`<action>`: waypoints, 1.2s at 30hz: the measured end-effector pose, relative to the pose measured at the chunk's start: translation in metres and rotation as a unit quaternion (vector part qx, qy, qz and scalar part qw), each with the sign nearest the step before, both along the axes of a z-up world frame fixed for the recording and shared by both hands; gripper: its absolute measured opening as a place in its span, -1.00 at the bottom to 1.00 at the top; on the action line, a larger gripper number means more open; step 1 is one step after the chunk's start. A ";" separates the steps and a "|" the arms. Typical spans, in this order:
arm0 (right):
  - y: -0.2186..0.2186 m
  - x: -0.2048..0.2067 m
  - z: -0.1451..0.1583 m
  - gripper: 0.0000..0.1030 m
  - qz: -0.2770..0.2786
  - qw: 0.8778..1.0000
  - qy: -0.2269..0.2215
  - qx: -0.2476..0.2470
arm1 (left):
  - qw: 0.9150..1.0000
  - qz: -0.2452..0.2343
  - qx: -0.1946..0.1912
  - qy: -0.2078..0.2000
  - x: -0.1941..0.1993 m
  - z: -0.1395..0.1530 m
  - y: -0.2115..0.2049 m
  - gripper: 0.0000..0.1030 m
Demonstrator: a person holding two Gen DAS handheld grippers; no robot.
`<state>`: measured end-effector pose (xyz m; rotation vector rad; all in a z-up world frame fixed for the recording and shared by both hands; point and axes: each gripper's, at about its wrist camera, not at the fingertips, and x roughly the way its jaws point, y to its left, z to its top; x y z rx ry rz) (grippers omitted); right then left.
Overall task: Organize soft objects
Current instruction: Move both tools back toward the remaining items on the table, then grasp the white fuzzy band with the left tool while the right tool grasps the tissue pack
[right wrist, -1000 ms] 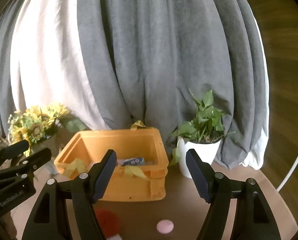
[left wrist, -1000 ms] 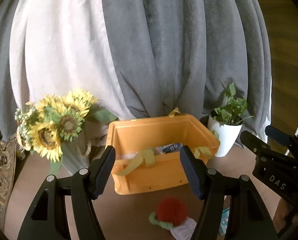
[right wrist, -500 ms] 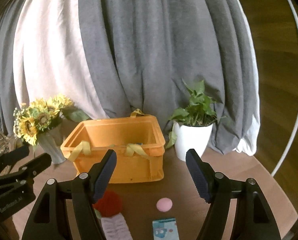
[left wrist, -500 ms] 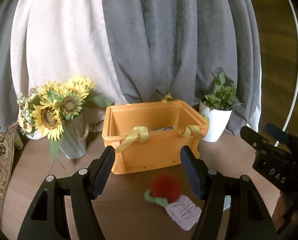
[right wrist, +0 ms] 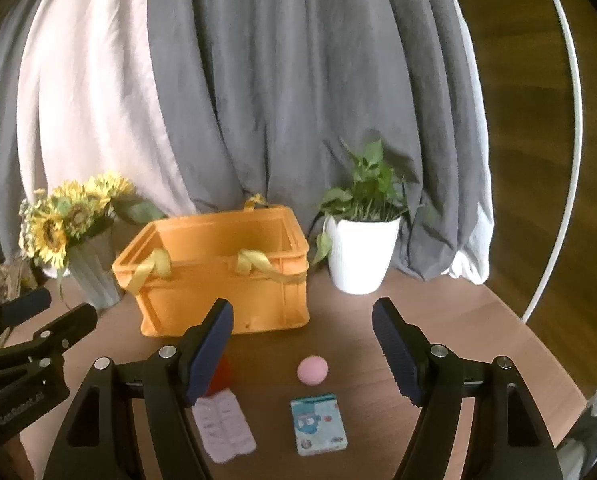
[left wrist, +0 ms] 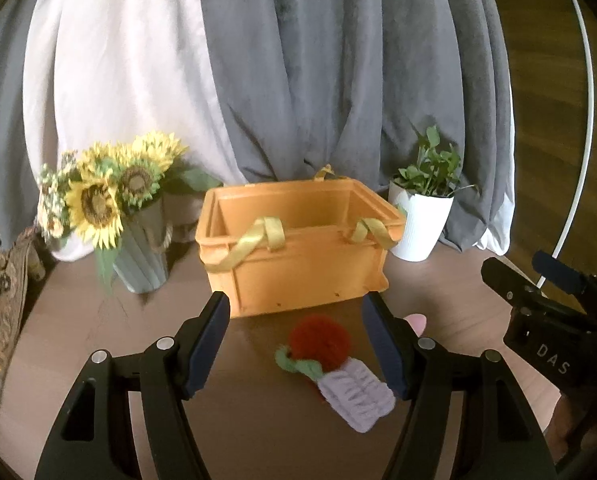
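One brown table [right wrist: 438, 320], grey curtains [right wrist: 298, 100].

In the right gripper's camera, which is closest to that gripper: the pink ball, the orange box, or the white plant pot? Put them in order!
From the right gripper, nearest first:
1. Pink ball: on the table just ahead, between the open fingers.
2. Orange box: behind the ball, a bit to the left.
3. White plant pot: farthest back, to the right, by the curtain.
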<state>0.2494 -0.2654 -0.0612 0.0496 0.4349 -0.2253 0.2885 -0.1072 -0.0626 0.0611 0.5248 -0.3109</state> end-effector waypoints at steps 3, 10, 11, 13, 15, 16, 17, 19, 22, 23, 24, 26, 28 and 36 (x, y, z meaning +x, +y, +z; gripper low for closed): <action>-0.010 0.000 -0.007 0.41 0.014 1.000 0.012 0.007 | 1.000 0.015 0.001 0.010 -0.006 -0.011 -0.010 0.31; -0.034 0.004 -0.031 0.41 0.059 0.996 0.053 0.032 | 0.998 0.048 0.008 0.041 -0.017 -0.039 -0.030 0.31; -0.036 0.004 -0.036 0.41 0.066 0.995 0.060 0.036 | 0.998 0.051 0.011 0.044 -0.019 -0.043 -0.033 0.31; -0.039 0.005 -0.045 0.41 0.078 0.993 0.076 0.039 | 0.997 0.055 0.019 0.048 -0.023 -0.051 -0.039 0.31; -0.042 0.006 -0.053 0.41 0.090 0.991 0.088 0.044 | 0.997 0.059 0.023 0.052 -0.027 -0.059 -0.044 0.31; -0.044 0.007 -0.057 0.41 0.095 0.990 0.094 0.048 | 0.996 0.061 0.024 0.055 -0.028 -0.062 -0.046 0.31; -0.045 0.007 -0.061 0.41 0.101 0.988 0.099 0.053 | 0.996 0.063 0.024 0.060 -0.029 -0.066 -0.048 0.31; -0.048 0.009 -0.068 0.41 0.108 0.986 0.109 0.061 | 0.995 0.066 0.024 0.070 -0.030 -0.074 -0.052 0.31; -0.051 0.013 -0.080 0.41 0.115 0.983 0.126 0.067 | 0.994 0.069 0.023 0.081 -0.030 -0.084 -0.056 0.31; -0.052 0.014 -0.084 0.41 0.118 0.982 0.132 0.069 | 0.994 0.068 0.024 0.084 -0.029 -0.086 -0.058 0.31; -0.053 0.015 -0.088 0.41 0.122 0.980 0.138 0.070 | 0.994 0.066 0.026 0.087 -0.028 -0.090 -0.060 0.31; -0.053 0.018 -0.097 0.41 0.128 0.978 0.151 0.068 | 0.993 0.066 0.033 0.090 -0.028 -0.097 -0.063 0.30; -0.052 0.020 -0.103 0.41 0.132 0.976 0.158 0.070 | 0.993 0.065 0.035 0.094 -0.027 -0.103 -0.065 0.30; -0.055 0.030 -0.128 0.41 0.133 0.969 0.190 0.082 | 0.990 0.055 0.022 0.127 -0.019 -0.127 -0.064 0.27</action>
